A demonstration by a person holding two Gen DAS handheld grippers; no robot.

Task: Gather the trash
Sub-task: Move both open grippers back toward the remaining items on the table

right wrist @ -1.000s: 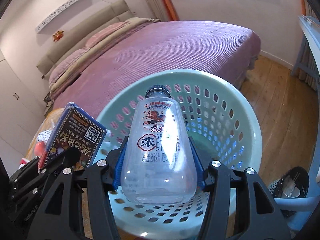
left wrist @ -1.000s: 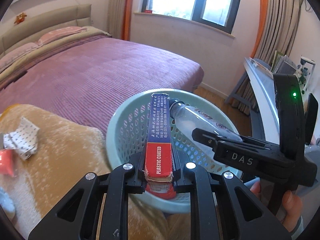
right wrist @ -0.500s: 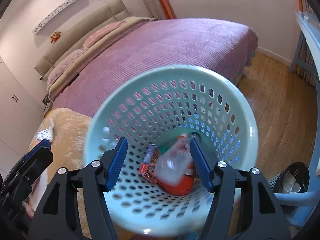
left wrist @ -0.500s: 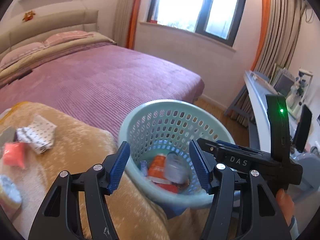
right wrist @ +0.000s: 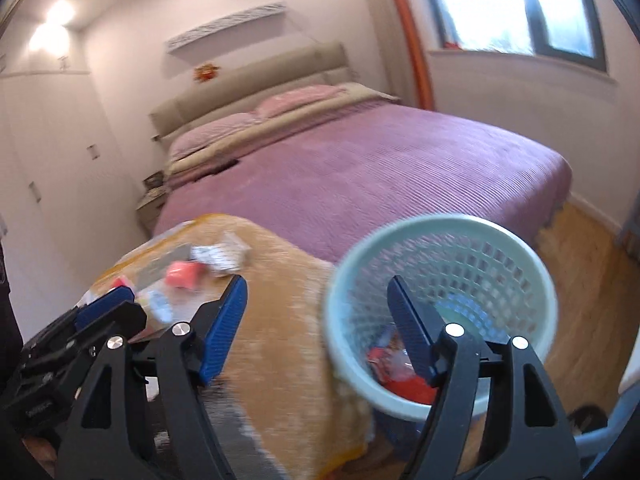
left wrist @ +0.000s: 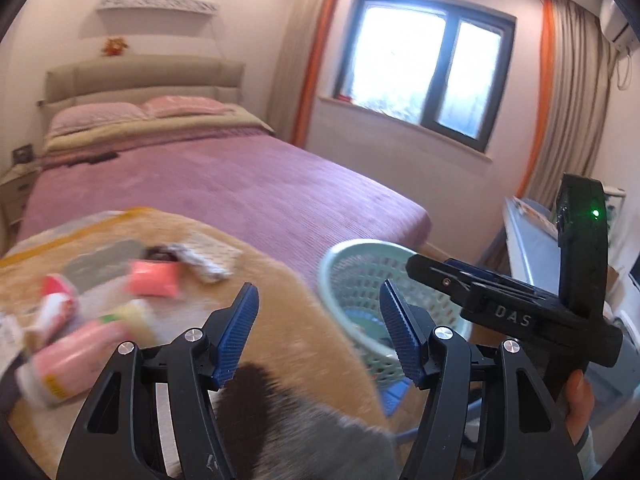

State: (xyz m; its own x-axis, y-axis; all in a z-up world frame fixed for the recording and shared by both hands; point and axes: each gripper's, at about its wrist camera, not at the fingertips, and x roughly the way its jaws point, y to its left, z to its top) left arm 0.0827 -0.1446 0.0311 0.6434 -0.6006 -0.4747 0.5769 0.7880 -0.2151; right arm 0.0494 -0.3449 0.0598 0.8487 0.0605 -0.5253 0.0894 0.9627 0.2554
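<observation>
A pale green perforated basket (right wrist: pixel 516 240) stands at the right end of a tan plush blanket (right wrist: pixel 280 320), with red wrappers (right wrist: pixel 396 376) in its bottom. It also shows in the left wrist view (left wrist: pixel 352 256). My left gripper (left wrist: pixel 318 336) is open and empty, above the blanket just left of the basket. My right gripper (right wrist: pixel 316 332) is open and empty, over the basket's left rim. Blurred trash lies on the blanket to the left: a pink packet (left wrist: pixel 154 278), a dotted white wrapper (left wrist: pixel 208 258), a pink bottle (left wrist: pixel 76 360).
A purple bed (left wrist: pixel 224 184) fills the background, with a window (left wrist: pixel 420 76) and curtains behind. A white desk (left wrist: pixel 528 240) stands at right over wooden floor (right wrist: pixel 592 272). A dark grey fur patch (left wrist: pixel 304 432) lies near the left gripper's base.
Both grippers opened and dropped the red box and the clear bottle into the basket. Both have since swung up and left towards the trash on the blanket.
</observation>
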